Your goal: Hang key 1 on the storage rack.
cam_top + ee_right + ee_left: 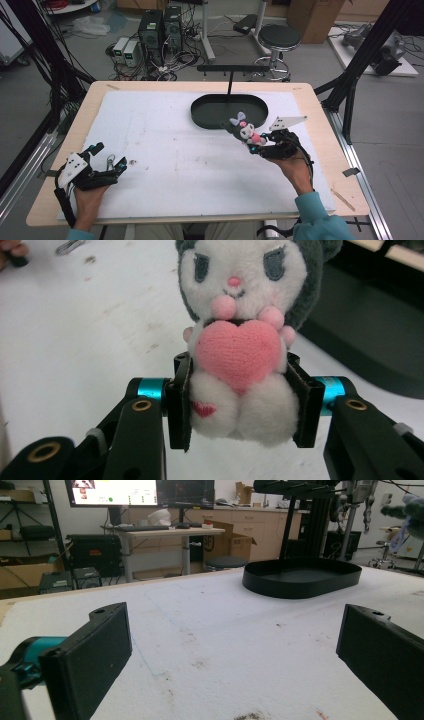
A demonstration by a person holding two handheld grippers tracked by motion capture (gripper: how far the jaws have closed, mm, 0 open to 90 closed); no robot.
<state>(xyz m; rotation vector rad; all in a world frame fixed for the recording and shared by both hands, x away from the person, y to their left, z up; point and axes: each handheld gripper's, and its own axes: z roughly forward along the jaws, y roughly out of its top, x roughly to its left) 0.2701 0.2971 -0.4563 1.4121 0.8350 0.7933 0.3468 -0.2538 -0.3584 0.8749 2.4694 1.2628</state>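
Note:
A small plush toy (240,335) with a white face, dark grey hood and a pink heart on its chest is clamped at the body between the pads of my right gripper (240,405). In the high view this plush toy (243,130) hangs above the white mat, just in front of the black oval tray (202,116), with my right gripper (257,146) shut on it. At the near left of the table my left gripper (114,161) rests low, jaws wide apart and bare. Seen from my left gripper (235,650), the black tray (300,577) lies far ahead.
A black stand (231,75) with a crossbar rises behind the tray. A small metal clip (110,161) lies on the mat by my left jaws. Dark smudges mark the white mat (165,150). A stool (278,42) and computers (160,27) stand beyond the table.

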